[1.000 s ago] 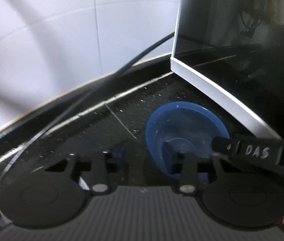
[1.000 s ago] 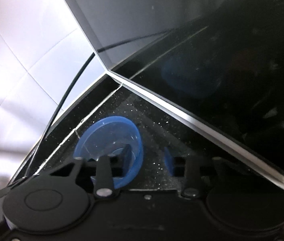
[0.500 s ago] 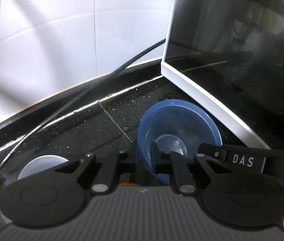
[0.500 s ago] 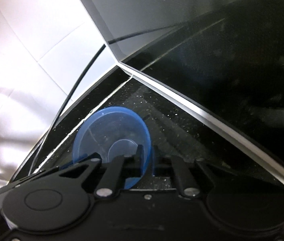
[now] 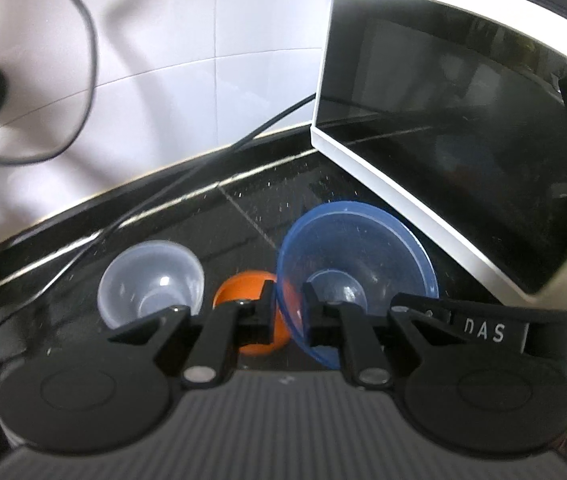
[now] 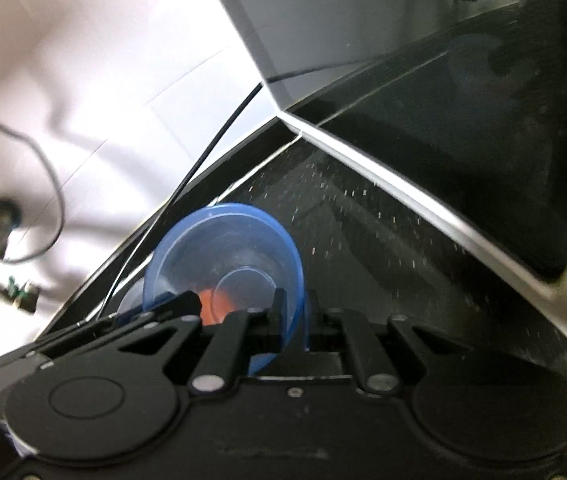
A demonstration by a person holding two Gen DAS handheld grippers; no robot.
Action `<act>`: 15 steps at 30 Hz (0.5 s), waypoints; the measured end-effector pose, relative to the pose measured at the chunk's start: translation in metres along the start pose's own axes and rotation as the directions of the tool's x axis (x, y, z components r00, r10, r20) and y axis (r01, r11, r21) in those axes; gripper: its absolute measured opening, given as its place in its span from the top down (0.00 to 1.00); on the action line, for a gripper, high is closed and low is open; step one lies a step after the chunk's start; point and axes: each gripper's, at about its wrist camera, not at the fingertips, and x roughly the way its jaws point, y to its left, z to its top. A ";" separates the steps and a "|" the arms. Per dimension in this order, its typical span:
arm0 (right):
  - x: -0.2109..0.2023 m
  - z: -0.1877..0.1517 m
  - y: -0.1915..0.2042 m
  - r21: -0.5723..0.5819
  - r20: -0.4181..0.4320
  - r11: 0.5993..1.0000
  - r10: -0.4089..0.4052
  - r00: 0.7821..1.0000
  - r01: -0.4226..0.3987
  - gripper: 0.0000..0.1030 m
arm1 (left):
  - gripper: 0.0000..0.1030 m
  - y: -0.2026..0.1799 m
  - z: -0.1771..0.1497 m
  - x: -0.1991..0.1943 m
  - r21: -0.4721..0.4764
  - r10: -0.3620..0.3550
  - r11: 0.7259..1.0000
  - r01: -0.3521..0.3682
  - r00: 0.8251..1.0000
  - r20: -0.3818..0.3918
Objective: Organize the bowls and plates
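A translucent blue bowl (image 5: 357, 264) is held up above the black speckled counter. My left gripper (image 5: 288, 314) is shut on its left rim, and my right gripper (image 6: 293, 322) is shut on its right rim; the bowl also shows in the right wrist view (image 6: 227, 256). A clear bowl (image 5: 151, 282) and an orange bowl (image 5: 247, 292) sit on the counter left of and below the blue bowl. The orange bowl shows through the blue bowl in the right wrist view (image 6: 213, 300).
A microwave with a dark glass door (image 5: 463, 160) stands close on the right, also in the right wrist view (image 6: 463, 120). A black cable (image 5: 203, 168) runs along the white tiled wall (image 5: 163, 60) behind the counter.
Both grippers closed on the blue bowl's rim and lifted it. The view pulled back and up, so the clear and orange bowls came into sight.
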 end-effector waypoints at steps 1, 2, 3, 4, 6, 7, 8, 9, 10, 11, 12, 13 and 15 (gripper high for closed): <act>-0.005 -0.004 0.000 -0.006 -0.010 1.000 0.006 1.000 -0.006 0.92 | 0.89 0.000 -0.004 -0.006 -0.001 0.001 1.000 -0.001 1.000 -0.003; -0.010 -0.009 0.000 -0.013 -0.019 1.000 0.012 1.000 -0.012 0.92 | 0.89 0.001 -0.010 -0.016 -0.003 0.002 1.000 -0.002 1.000 -0.008; -0.014 -0.013 0.000 -0.023 -0.028 1.000 0.018 0.999 -0.019 0.92 | 0.89 0.001 -0.015 -0.022 -0.006 0.000 1.000 0.000 1.000 -0.015; -0.019 -0.018 0.000 -0.034 -0.039 0.999 0.023 0.999 -0.024 0.92 | 0.89 0.001 -0.020 -0.029 -0.009 -0.001 1.000 0.001 1.000 -0.023; -0.029 -0.029 0.000 -0.056 -0.065 0.998 0.033 0.997 -0.037 0.92 | 0.88 0.001 -0.031 -0.042 -0.012 -0.002 1.000 0.001 0.999 -0.041; -0.034 -0.034 0.001 -0.068 -0.077 0.997 0.036 0.996 -0.041 0.92 | 0.88 0.001 -0.037 -0.048 -0.011 -0.003 1.000 0.002 0.999 -0.048; -0.038 -0.039 0.001 -0.080 -0.089 0.996 0.039 0.995 -0.047 0.92 | 0.88 0.001 -0.043 -0.054 -0.009 -0.003 1.000 0.003 0.998 -0.056; -0.042 -0.044 0.001 -0.091 -0.102 0.994 0.043 0.994 -0.052 0.91 | 0.87 0.000 -0.048 -0.060 -0.008 -0.003 1.000 0.003 0.998 -0.064; -0.047 -0.049 0.001 -0.100 -0.117 0.993 0.046 0.992 -0.058 0.91 | 0.87 0.000 -0.054 -0.065 -0.006 -0.004 1.000 0.004 0.997 -0.071; -0.050 -0.054 0.002 -0.108 -0.132 0.992 0.049 0.990 -0.064 0.91 | 0.87 -0.001 -0.060 -0.070 -0.006 -0.008 1.000 0.007 0.997 -0.078; -0.054 -0.059 0.001 -0.118 -0.148 0.991 0.051 0.988 -0.069 0.91 | 0.86 -0.001 -0.066 -0.075 -0.006 -0.013 1.000 0.013 0.996 -0.086; -0.059 -0.065 0.001 -0.128 -0.160 0.989 0.052 0.986 -0.073 0.91 | 0.86 -0.002 -0.070 -0.078 -0.005 -0.017 1.000 0.016 0.996 -0.093; -0.064 -0.073 0.002 -0.146 -0.187 0.986 0.052 0.981 -0.080 0.91 | 0.86 -0.003 -0.083 -0.087 -0.002 -0.023 1.000 0.023 0.993 -0.113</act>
